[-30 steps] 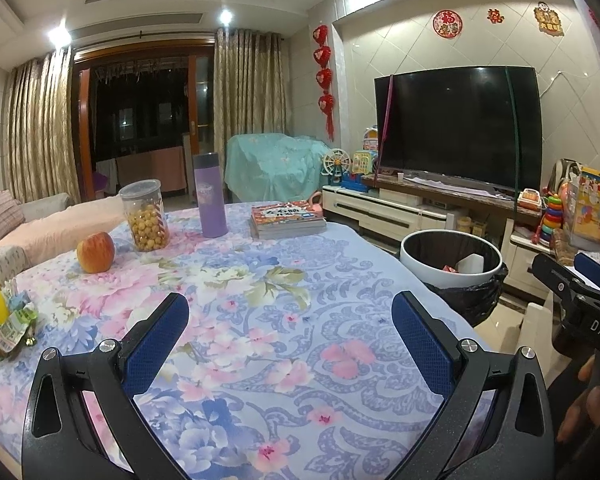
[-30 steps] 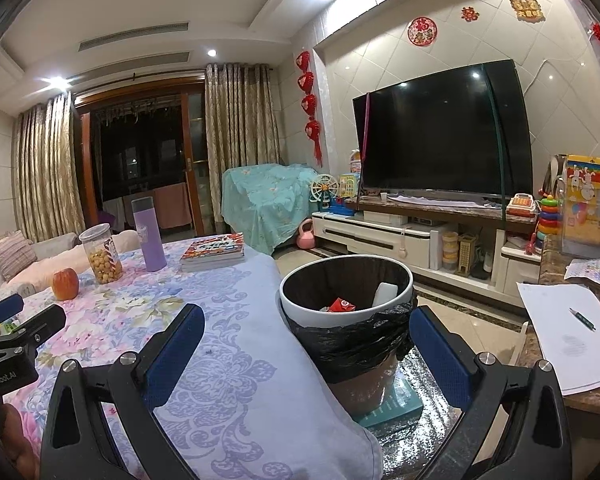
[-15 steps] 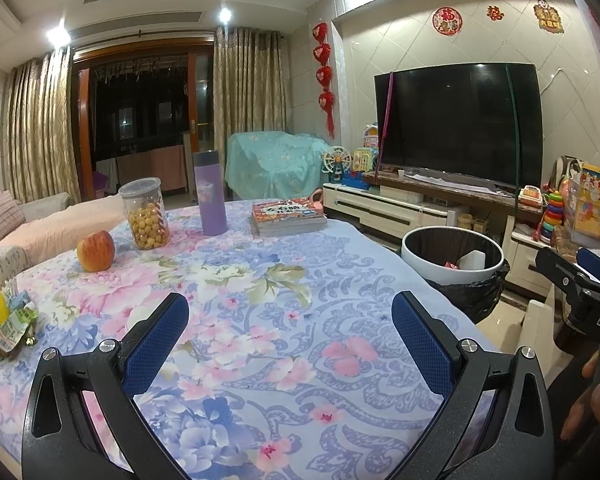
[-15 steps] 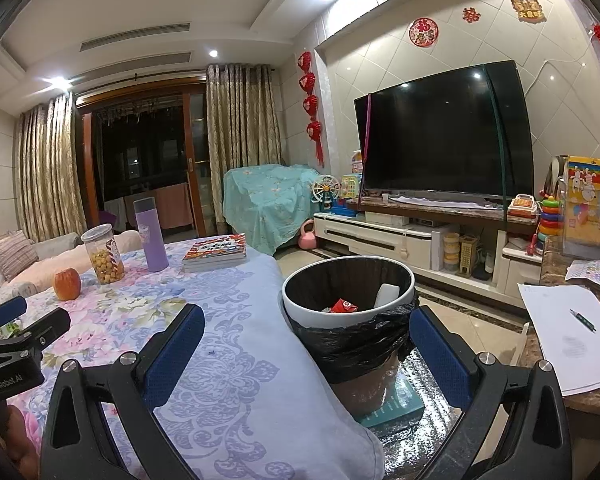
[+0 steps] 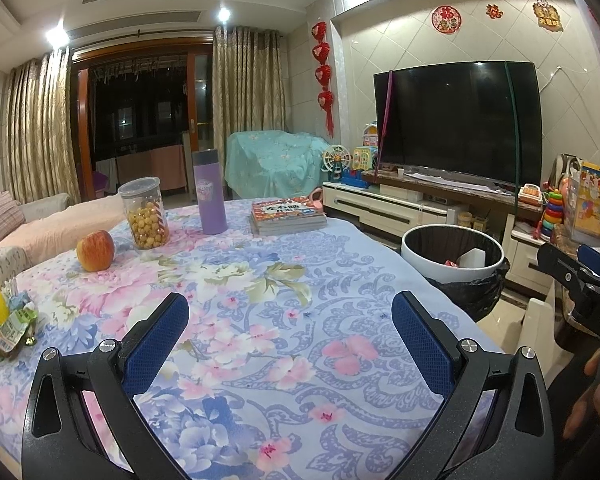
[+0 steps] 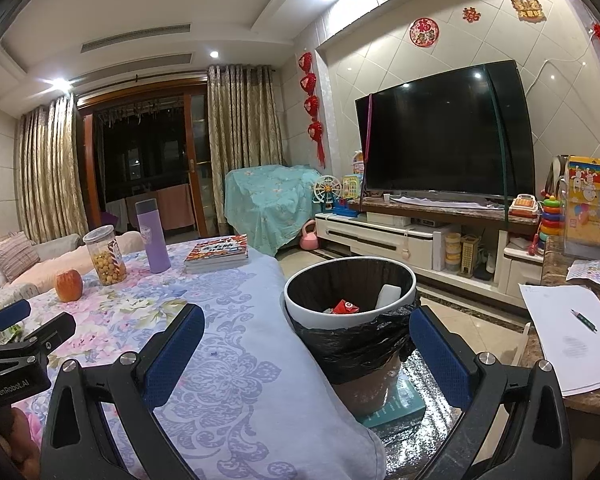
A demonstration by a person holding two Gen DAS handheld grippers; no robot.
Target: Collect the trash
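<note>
A white trash bin [image 5: 452, 254] with a black liner stands off the table's right edge; it also shows in the right wrist view [image 6: 350, 300], holding a red wrapper [image 6: 345, 307] and a white scrap [image 6: 389, 295]. Crumpled green and yellow wrappers [image 5: 4, 322] lie at the table's left edge. My left gripper [image 5: 290, 322] is open and empty above the flowered tablecloth [image 5: 284, 280]. My right gripper [image 6: 306, 342] is open and empty just in front of the bin.
On the table stand an apple [image 5: 95, 251], a jar of yellow snacks [image 5: 144, 213], a purple bottle [image 5: 208, 193] and a stack of books [image 5: 286, 216]. A TV [image 6: 444, 136] on a low cabinet is beyond the bin. A side table with paper [image 6: 564, 332] is at right.
Both grippers have drifted only slightly; the bin sits a little lower in the right wrist view. Both stay open and empty.
</note>
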